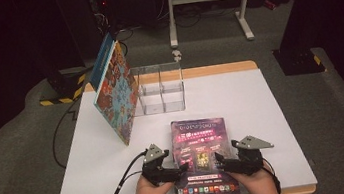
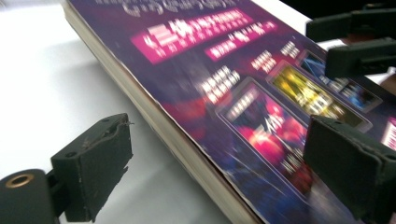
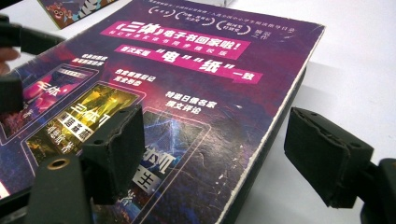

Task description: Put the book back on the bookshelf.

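High view: white tabletop (image 1: 241, 103), dark room.

The white bench (image 1: 241, 103) lies bare to the right of the thick purple paperback book (image 1: 203, 156), and the strip between that book and the clear plastic two-bay holder (image 1: 161, 89) is open too. On the left, the tall colourful picture book (image 1: 115, 92), leaning tilted with a blue book behind it, blocks the far-left part of the bench. The near-left corner stays passable apart from a black cable (image 1: 119, 187) trailing across it. The purple book's side edges have bare bench just beside them in both gripper views.
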{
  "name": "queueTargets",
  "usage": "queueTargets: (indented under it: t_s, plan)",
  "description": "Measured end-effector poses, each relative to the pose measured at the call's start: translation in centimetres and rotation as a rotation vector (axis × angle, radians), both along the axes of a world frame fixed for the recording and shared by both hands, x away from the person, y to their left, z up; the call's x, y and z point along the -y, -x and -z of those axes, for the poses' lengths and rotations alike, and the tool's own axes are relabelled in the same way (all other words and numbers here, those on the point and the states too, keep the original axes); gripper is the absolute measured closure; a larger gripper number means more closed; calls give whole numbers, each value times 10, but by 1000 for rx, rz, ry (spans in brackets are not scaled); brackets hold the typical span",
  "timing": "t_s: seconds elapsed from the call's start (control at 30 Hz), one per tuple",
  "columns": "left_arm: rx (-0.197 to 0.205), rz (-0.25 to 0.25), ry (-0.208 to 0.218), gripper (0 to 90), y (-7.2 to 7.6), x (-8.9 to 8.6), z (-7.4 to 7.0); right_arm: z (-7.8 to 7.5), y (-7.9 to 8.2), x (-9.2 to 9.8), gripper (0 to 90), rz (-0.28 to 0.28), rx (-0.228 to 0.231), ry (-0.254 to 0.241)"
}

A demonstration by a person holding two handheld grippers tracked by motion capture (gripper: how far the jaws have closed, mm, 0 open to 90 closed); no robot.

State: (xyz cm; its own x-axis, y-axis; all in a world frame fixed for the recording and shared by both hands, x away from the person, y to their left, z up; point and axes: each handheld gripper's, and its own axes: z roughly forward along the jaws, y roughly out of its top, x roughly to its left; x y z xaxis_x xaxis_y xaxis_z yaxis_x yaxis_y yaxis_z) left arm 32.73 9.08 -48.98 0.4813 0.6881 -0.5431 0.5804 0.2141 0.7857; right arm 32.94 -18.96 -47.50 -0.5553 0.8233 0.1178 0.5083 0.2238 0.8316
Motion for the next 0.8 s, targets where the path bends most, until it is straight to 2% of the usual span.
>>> queueTargets:
  t_s: [0.03,0.13,0.2,0.27,0.37,0.47,0.53,0.63,0.73,0.8]
  plan:
    - [-9,-4,21,78,1,1,1,0,0,0,198,0,1,-1]
    - [-35,30,24,91,1,4,1,1,0,-2,195,-1,-10,-8]
    - [-43,36,24,76,-1,7,2,1,-1,-2,190,-3,-15,-15]
    - [-69,34,41,47,-4,9,3,2,-1,-1,185,-1,-22,-22]
    - [-68,40,26,16,-8,11,4,3,-2,0,166,3,-35,-36]
    - [-81,30,40,0,-12,15,3,6,-6,2,142,2,-63,-65]
    - [-78,40,17,0,-13,15,3,8,-9,4,130,1,-94,-96]
    - [-55,15,27,3,-11,18,2,10,-12,3,123,-24,-127,-129]
    - [-32,21,2,39,-8,16,-1,9,-13,2,124,-21,-139,-120]
    - [-16,16,-8,76,-6,17,-3,6,-11,1,159,-16,-119,-96]
